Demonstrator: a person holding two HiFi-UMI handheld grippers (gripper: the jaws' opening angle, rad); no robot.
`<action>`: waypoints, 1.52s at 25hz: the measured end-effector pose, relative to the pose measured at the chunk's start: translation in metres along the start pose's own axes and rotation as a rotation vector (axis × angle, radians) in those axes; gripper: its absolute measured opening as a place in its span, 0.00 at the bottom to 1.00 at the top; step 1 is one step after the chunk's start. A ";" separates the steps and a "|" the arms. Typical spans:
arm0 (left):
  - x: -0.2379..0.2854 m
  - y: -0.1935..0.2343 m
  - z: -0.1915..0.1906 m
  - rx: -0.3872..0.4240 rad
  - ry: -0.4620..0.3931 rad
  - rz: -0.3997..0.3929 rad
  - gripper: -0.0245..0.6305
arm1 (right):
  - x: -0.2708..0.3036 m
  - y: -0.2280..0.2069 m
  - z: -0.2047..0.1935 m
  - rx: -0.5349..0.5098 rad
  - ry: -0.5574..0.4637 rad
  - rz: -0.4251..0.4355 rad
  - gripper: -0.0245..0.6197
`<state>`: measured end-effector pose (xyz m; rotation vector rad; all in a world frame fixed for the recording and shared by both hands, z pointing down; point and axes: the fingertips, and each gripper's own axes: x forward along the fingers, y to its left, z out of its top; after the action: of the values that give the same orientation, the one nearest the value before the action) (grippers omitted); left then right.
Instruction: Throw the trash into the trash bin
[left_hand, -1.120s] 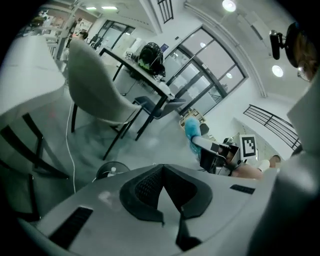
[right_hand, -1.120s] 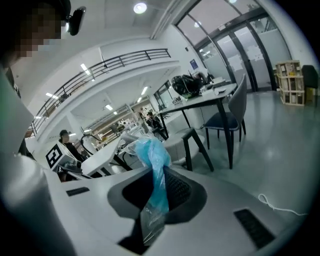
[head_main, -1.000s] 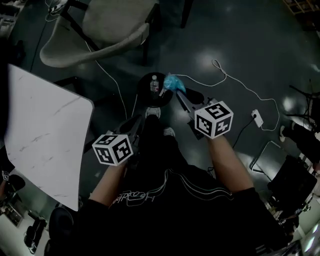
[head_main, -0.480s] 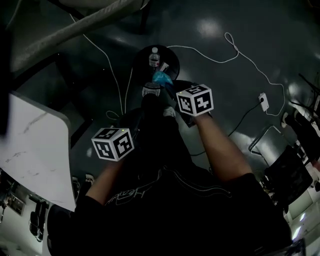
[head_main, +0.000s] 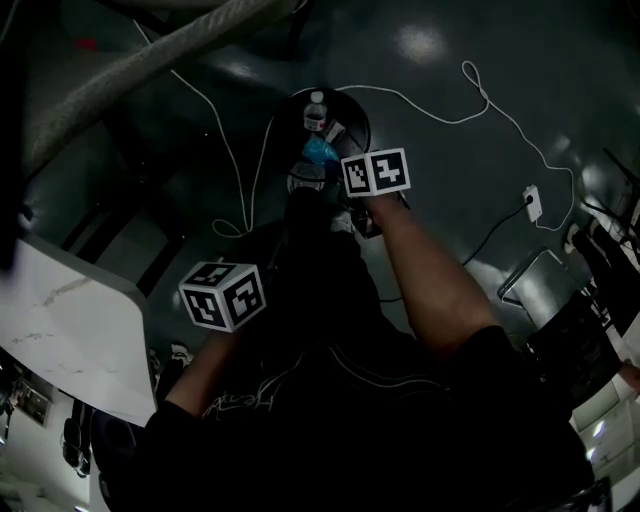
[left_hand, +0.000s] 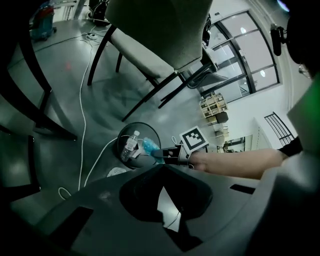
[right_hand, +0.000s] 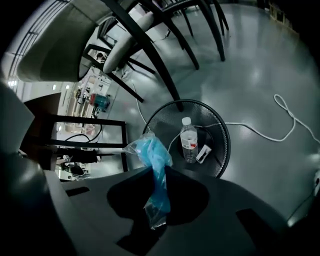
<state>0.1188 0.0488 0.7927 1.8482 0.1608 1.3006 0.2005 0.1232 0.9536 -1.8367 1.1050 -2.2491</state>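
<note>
A crumpled blue plastic bag (right_hand: 152, 155) is clamped between the fingers of the right gripper (right_hand: 159, 200), with its loose upper end standing out beyond the fingertips. The bag is held above the near rim of the trash bin (right_hand: 220, 130), a round black mesh bin standing on the dark glossy floor (right_hand: 270, 65). Inside the bin a clear water bottle (right_hand: 188, 140) is seen lying beside a small white item (right_hand: 203, 152). The fingers of the left gripper (left_hand: 167, 210) are seen narrowly apart, with nothing gripped; only a sliver of floor is visible through the gap. This gripper is held lower in the head view, well short of the bin. A white cable (right_hand: 280, 125) is trailed across the floor past the bin, and a chair (right_hand: 125, 45) is seen behind it.
</note>
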 end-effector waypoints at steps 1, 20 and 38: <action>-0.001 0.003 0.002 -0.001 0.002 0.007 0.04 | 0.005 0.000 0.001 0.001 0.004 -0.007 0.15; -0.006 -0.009 -0.016 0.035 -0.038 0.010 0.04 | -0.023 -0.001 -0.006 0.026 -0.129 0.042 0.50; -0.149 -0.206 -0.026 0.404 -0.447 -0.070 0.04 | -0.415 0.181 -0.089 -0.759 -0.661 0.061 0.10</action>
<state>0.1015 0.1134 0.5458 2.4047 0.2585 0.8170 0.1761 0.2169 0.5028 -2.4366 1.9242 -1.0387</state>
